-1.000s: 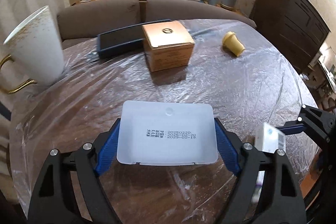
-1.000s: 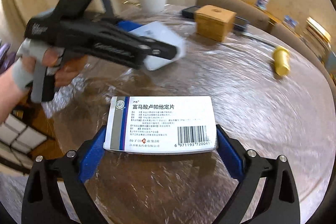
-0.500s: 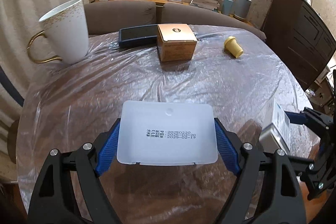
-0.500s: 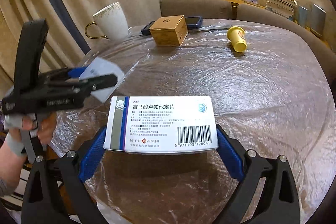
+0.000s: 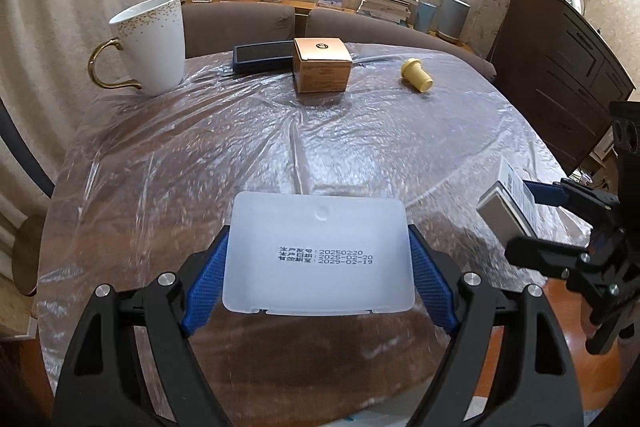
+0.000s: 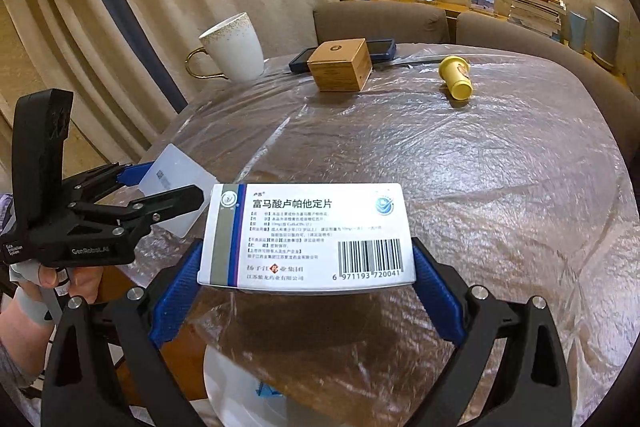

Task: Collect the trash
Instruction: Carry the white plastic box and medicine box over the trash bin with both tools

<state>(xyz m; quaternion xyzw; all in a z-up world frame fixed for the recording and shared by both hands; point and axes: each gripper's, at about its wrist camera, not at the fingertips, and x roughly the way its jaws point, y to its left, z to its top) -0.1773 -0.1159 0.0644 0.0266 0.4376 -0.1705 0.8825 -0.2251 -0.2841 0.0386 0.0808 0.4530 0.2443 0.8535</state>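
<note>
Holding both pieces of trash above the table's [image 5: 180, 163] near edge: your L gripper [image 5: 318, 259] pinches the white plastic box [image 5: 320, 227], R gripper [image 6: 306, 267] pinches the medicine carton [image 6: 308, 227]. Mug [image 5: 150, 45] sits at the table's far-left edge.

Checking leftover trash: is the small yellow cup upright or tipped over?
Tipped over: the yellow cup lies on its side on the plastic-covered table, open end toward the camera.
</note>
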